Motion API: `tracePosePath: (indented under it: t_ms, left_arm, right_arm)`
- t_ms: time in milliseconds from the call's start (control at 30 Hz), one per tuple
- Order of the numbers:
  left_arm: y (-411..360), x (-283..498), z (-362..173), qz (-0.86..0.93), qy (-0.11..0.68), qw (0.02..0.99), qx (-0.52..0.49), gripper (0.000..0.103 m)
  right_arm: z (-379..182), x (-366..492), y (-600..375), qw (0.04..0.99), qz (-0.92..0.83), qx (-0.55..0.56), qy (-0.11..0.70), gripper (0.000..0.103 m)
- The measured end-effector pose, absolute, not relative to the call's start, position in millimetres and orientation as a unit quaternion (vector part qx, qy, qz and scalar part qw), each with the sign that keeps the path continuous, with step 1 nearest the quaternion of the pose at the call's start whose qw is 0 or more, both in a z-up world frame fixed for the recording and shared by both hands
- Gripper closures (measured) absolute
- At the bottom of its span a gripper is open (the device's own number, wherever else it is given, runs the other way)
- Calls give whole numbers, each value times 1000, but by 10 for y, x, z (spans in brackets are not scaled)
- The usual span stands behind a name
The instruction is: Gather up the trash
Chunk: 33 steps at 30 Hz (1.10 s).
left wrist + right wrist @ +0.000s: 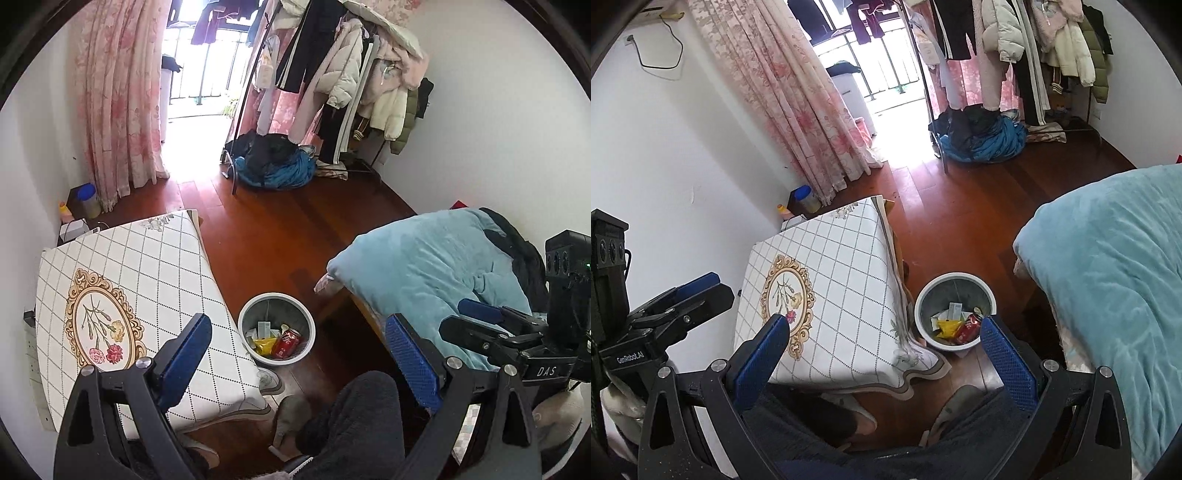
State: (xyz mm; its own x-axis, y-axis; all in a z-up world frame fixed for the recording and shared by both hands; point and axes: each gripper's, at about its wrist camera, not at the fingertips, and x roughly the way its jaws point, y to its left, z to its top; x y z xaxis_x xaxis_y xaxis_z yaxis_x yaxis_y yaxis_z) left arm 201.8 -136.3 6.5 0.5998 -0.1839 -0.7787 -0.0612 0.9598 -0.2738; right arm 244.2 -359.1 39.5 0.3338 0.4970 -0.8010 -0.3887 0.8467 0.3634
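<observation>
Trash bin (pixel 277 326) on the floor at 6 o'clock, between desk (pixel 147 280) and bed (pixel 424 266), holds a red can (pixel 286 343) and wrappers. Left claw (pixel 299 354) and right claw (pixel 882 354) both spread, empty. Desk bare; collection looks about done.

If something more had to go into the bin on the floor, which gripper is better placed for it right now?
Probably the right gripper: in its view the bin sits just ahead, near its right finger. The left gripper, also open and empty, hangs partly over the table. The margin is small.
</observation>
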Motion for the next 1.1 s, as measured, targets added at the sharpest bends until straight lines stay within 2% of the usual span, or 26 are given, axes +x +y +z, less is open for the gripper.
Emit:
tracePosePath:
  t_ms: [33,1100]
  left_arm:
    - [-1361,2011,63,-35,445,884,-137,0]
    - [-1423,1968,114,-61,443,884,-138,0]
  right_arm:
    - [392,2441,-3590,815,272,52,509,0]
    - [462,2365,-3628,817,272,57,506,0]
